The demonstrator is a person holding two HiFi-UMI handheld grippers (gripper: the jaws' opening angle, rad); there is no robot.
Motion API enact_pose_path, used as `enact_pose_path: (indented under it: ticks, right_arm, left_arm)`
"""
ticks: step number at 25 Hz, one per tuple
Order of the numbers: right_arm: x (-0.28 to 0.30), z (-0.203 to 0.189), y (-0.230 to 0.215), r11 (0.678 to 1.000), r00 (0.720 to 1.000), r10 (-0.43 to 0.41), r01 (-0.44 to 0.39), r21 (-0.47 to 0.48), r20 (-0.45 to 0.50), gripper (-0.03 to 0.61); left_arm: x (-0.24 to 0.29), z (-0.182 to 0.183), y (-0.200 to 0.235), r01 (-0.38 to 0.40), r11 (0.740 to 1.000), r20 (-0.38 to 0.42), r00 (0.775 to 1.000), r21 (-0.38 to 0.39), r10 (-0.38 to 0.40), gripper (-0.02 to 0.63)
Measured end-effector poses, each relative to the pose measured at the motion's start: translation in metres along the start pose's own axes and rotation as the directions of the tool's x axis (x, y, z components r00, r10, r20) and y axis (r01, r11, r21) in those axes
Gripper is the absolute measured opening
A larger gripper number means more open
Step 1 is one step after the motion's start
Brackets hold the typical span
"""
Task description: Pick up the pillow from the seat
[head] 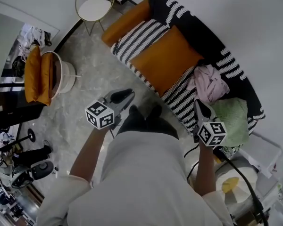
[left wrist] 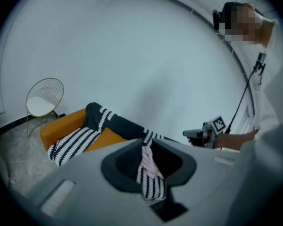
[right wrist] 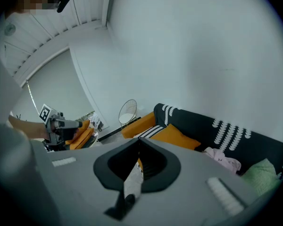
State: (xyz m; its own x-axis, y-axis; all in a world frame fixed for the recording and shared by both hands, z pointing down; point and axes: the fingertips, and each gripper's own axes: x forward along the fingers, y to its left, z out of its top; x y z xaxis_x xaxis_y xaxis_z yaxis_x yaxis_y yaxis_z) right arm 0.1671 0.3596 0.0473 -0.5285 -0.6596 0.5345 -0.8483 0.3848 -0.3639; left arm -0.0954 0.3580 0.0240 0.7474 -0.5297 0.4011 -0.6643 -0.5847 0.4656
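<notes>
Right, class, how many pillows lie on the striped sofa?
2: an orange pillow mid-seat, and a green pillow at the end, beside the pink clothing. The person's body may hide more.

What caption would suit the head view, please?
Person faces a striped sofa bearing an orange pillow, pink clothing and green cushion; left gripper and right gripper empty.
</notes>
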Motion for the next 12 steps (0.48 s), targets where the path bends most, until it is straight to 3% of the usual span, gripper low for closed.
enact_pose_path:
  ticks: [12]
  right_arm:
    - [0.075, 0.024, -0.029, 0.999, 0.999, -0.044, 0.044, -0.01, -0.028, 0.005]
  left_arm:
    - [0.048, 0.026, 0.083, -0.031, 0.999, 0.001, 1.0, -0.02, 0.031, 0.058]
